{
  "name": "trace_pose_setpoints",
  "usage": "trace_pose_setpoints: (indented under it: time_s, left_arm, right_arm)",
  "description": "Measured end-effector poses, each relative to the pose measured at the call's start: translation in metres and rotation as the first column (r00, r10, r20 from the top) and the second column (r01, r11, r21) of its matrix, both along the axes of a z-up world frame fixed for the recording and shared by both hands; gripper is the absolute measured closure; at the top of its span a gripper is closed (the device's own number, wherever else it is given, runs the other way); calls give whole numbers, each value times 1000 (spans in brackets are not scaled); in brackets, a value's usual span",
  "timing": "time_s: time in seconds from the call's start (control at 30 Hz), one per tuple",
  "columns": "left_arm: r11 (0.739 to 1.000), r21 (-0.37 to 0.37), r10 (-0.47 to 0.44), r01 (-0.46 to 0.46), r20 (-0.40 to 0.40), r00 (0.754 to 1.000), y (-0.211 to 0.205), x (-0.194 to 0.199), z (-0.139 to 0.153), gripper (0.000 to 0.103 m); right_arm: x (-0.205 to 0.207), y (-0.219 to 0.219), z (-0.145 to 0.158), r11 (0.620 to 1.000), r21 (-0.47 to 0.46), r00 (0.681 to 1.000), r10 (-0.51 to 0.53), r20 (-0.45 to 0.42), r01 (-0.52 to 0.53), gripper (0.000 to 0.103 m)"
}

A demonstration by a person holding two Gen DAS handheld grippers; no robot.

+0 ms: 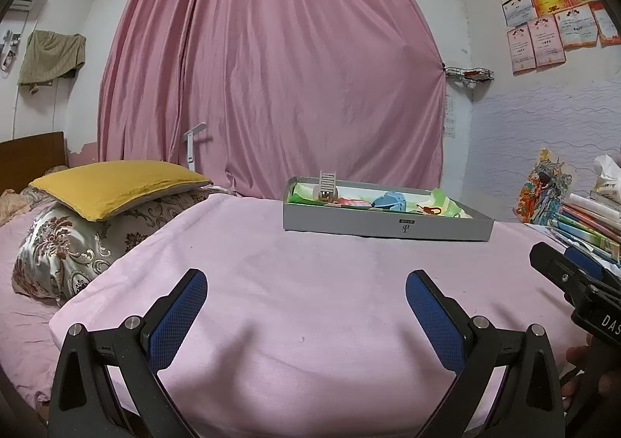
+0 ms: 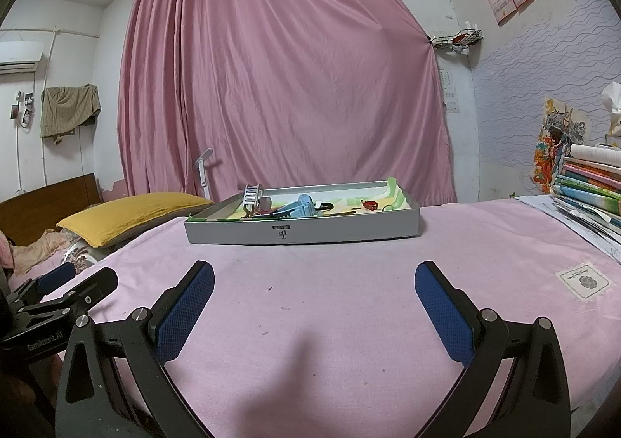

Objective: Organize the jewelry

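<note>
Small trinkets in grey tray (image 2: 302, 234) hard to identify, tray's length laid crosswise on pink blanket (image 2: 349, 302), left gripper (image 1: 306, 292) and right gripper (image 2: 314, 283) spread wide, nothing gripped.

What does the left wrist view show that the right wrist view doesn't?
Left wrist only: the floral pillow under the yellow cushion, plus the right hand-held gripper at its edge. Right wrist only: the air conditioner, the blanket's sewn label, and the left hand-held gripper. Both: the grey tray of trinkets, the pink curtain, and the book stack.
</note>
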State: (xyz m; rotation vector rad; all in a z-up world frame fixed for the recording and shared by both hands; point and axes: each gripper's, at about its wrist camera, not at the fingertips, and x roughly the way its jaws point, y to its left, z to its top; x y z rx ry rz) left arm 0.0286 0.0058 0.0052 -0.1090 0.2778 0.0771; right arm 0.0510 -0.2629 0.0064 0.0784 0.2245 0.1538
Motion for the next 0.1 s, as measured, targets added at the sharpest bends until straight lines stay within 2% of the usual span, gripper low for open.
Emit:
trace_pose_setpoints:
  time_s: [0.1]
  left_arm:
    - [1000,0,-2,2,-1,1000,0,0,0,0]
  right_arm:
    - [0,0,0,1000,0,1000,0,0,0,1]
